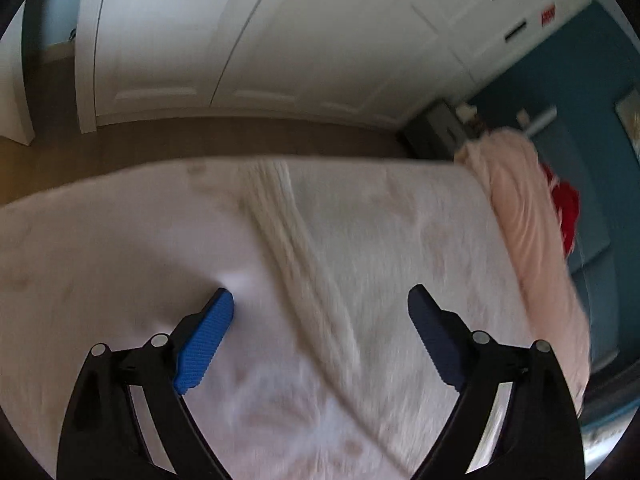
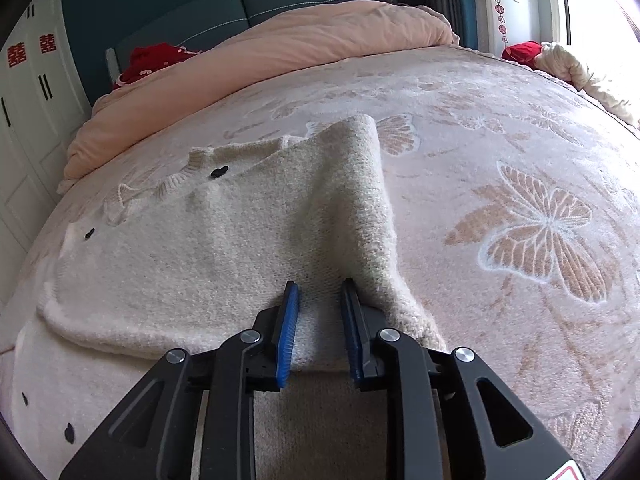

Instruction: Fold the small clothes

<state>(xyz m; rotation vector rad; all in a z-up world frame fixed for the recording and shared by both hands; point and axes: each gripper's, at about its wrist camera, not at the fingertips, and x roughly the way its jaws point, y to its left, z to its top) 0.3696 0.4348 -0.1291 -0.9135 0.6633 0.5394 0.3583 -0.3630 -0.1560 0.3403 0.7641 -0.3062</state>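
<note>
A small cream knitted cardigan (image 2: 224, 248) with black buttons lies on the bed's butterfly-patterned blanket (image 2: 520, 184). My right gripper (image 2: 319, 292) is shut on a fold of the cardigan's right side and lifts it, so a ridge of knit runs up toward the shoulder. In the blurred left wrist view, my left gripper (image 1: 320, 304) is open above the bed, its jaws wide apart. A strip of cream knit (image 1: 288, 240) runs between them across the blanket (image 1: 120, 248). The left blue pad (image 1: 204, 340) sits close to the fabric.
A pink duvet (image 2: 280, 44) is piled at the head of the bed, with red cloth (image 2: 148, 60) behind it. White wardrobe doors (image 1: 240, 40) stand past the bed's edge. Another bundle of cloth (image 2: 576, 68) lies by the window.
</note>
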